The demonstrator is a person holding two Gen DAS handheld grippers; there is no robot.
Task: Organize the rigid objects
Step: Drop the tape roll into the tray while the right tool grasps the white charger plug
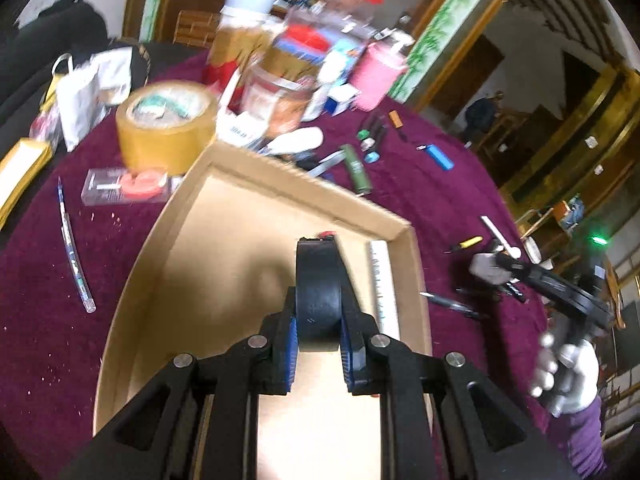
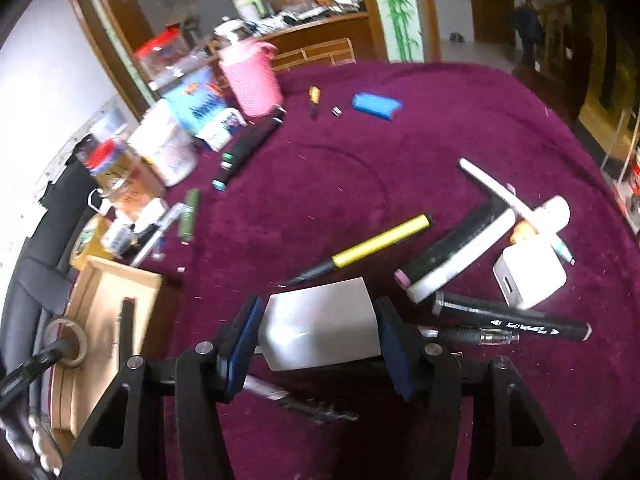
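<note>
A home dining room: maroon-clothed round table (image 2: 400, 128), wooden sideboard (image 2: 320, 36), cluttered household items.

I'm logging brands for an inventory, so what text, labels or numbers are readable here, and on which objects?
Black marker: white cursive print with arrow marks, too blurred to read.
White card beside the tape roll: dark print, blurred.
White ruler in the cardboard box: tick marks only, no legible numbers.
Nothing else is legible.

A maroon-clothed table (image 2: 420, 120) carries a cardboard box (image 1: 416, 264), pens, tape.
</note>
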